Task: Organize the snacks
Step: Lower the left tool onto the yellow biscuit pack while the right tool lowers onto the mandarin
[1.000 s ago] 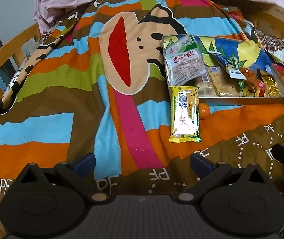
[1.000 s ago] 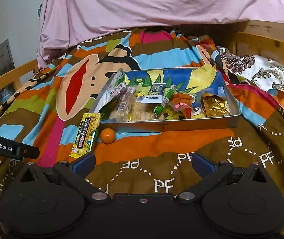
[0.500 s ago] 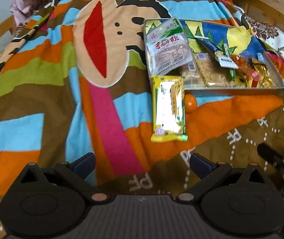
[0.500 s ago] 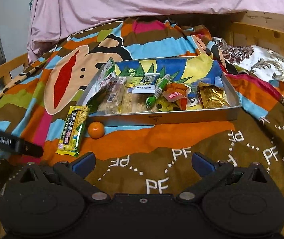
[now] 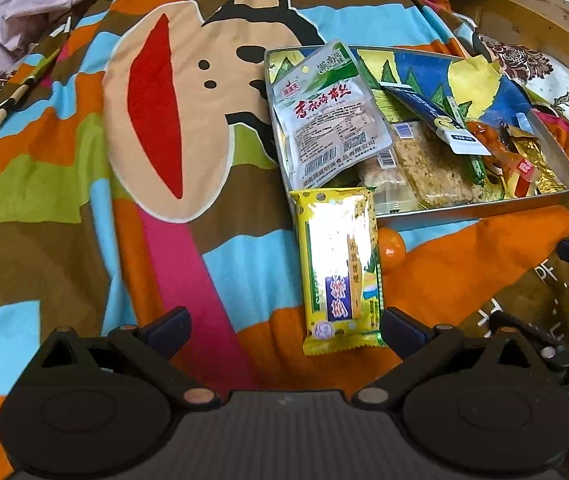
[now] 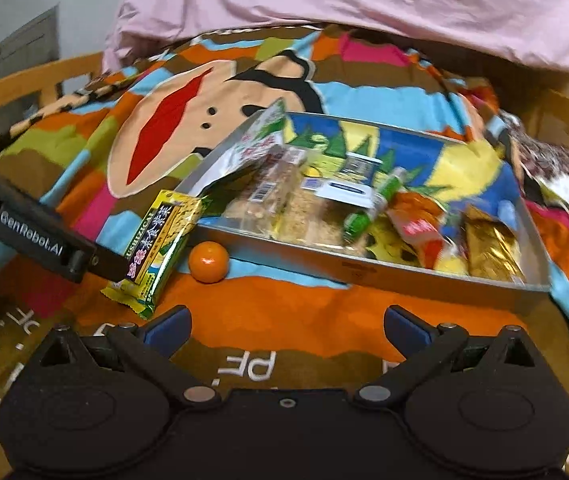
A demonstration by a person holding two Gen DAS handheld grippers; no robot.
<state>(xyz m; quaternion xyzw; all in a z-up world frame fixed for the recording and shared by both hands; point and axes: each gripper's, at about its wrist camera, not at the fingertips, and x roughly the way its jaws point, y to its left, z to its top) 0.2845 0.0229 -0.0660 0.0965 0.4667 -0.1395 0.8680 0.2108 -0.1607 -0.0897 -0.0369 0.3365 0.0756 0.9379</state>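
The yellow snack packet (image 5: 338, 270) lies on the bed blanket (image 5: 64, 200) just outside the tray's (image 5: 480, 210) near-left corner, long axis pointing straight away from the nearer left claw (image 5: 284, 326), wide open and empty.

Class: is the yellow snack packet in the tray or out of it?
Out: the yellow snack packet lies on the blanket before the tray, beside the small orange.

A glossy yellow plastic snack wrapper (image 5: 338, 268) is seen on matt striped cloth bedding (image 5: 64, 184), beside a smooth grey metal tray (image 6: 372, 270) and a shiny small orange ball (image 6: 208, 262).
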